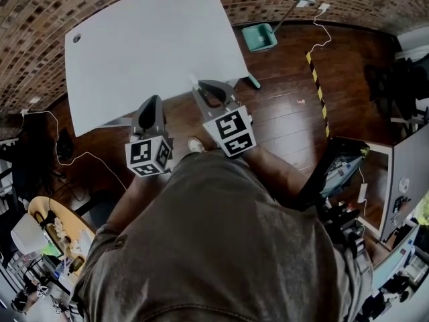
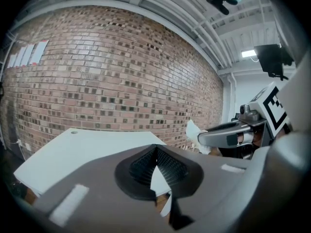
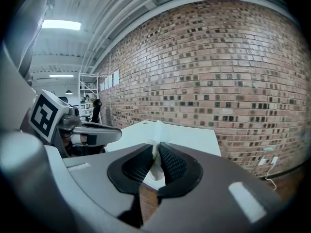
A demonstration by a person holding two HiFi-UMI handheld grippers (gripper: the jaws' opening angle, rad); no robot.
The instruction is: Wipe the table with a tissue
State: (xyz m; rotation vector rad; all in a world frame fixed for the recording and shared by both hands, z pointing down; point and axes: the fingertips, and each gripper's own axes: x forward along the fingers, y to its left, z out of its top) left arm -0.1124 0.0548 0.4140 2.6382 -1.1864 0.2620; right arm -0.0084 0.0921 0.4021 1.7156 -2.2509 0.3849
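In the right gripper view, the right gripper (image 3: pixel 156 148) has its two jaws pressed together on a white tissue (image 3: pixel 157 130). The tissue is pinched between the ribbed pads (image 3: pixel 170 161), and a crumpled end of it stands up above the jaw tips. In the head view this tissue is near the middle of the frame, just at the near edge of the white table (image 1: pixel 147 39), which fills the upper left. Whether the tissue touches the table top, I cannot tell.

In the left gripper view, the left gripper (image 2: pixel 156 149) is closed. Its jaw tips meet and nothing is between them; only a narrow gap lower down shows the table behind. In the head view it is held left of the right gripper, near it but apart, over the dark wooden floor (image 1: pixel 281 113) just in front of the table edge. Behind the table is a brick wall (image 2: pixel 121 67).
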